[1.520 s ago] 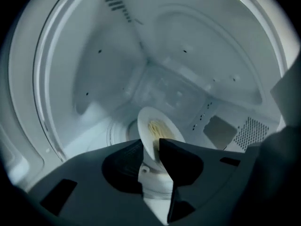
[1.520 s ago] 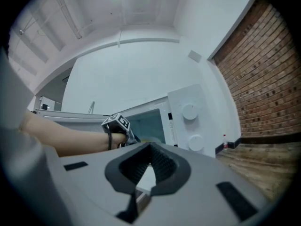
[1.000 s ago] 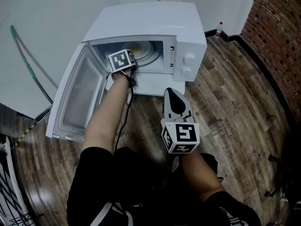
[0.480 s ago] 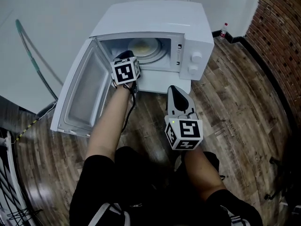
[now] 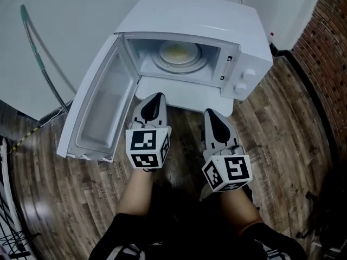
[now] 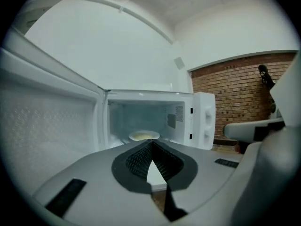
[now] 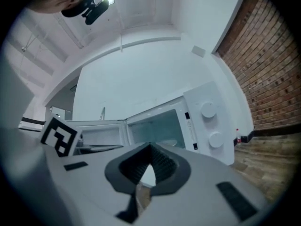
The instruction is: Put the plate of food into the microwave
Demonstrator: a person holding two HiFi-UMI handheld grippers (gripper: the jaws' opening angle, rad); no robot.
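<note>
The white microwave (image 5: 217, 23) stands on the wooden floor with its door (image 5: 103, 104) swung wide to the left. Inside, on the turntable, rests the plate of yellowish food (image 5: 179, 53); it also shows in the left gripper view as the plate (image 6: 144, 135). My left gripper (image 5: 155, 97) is outside the cavity, just before the opening, shut and empty. Beside it to the right, my right gripper (image 5: 212, 114) is also shut with nothing in it. The left gripper (image 6: 151, 143) points straight at the open cavity. The right gripper (image 7: 150, 147) faces the microwave's (image 7: 207, 121) control knobs.
A brick wall (image 5: 331, 42) runs along the right, with a small bottle (image 5: 271, 35) at its foot. A green hose (image 5: 38, 58) leans at the left against the white wall. Dark cables (image 5: 8, 221) lie at the lower left. The person's legs are below the grippers.
My left gripper has drawn back out of the microwave toward me and its jaws have shut. The plate stays inside. The right gripper has barely moved.
</note>
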